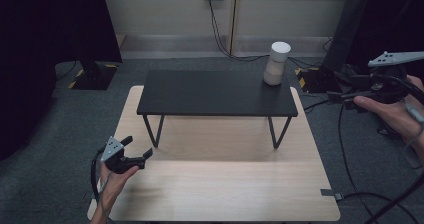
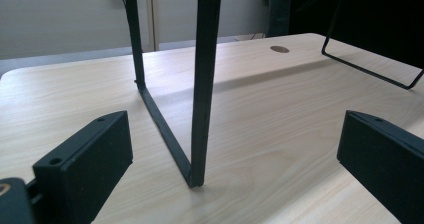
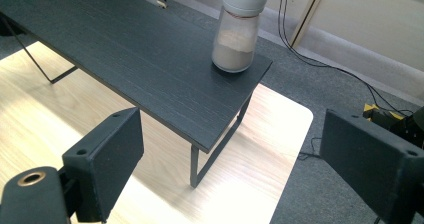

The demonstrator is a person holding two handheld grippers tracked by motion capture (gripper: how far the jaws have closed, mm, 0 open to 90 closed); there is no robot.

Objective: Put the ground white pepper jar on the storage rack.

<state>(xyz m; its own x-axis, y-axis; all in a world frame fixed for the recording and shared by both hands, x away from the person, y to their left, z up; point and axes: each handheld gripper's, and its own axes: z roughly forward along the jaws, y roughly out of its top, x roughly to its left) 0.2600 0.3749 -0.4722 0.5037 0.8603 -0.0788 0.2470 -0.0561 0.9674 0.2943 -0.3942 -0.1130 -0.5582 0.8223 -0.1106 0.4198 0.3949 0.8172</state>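
Observation:
A clear jar (image 1: 276,64) with a white lid and pale powder inside stands upright on the far right corner of a black shelf (image 1: 215,92). In the right gripper view the jar (image 3: 238,29) sits near the shelf's (image 3: 130,54) corner. My right gripper (image 1: 344,96) hovers open off the table's right side, level with the shelf, its jaws wide apart (image 3: 227,169). My left gripper (image 1: 139,148) rests low over the wooden table (image 1: 220,189) near the front left, open, facing the shelf's left leg (image 2: 200,84).
The shelf stands on thin black wire legs (image 1: 278,131) over the wooden table. A grommet hole (image 2: 279,49) lies in the tabletop. Cables (image 1: 220,29) run from a wall socket across the grey carpet. Dark stands (image 1: 92,69) flank the table at back left and right.

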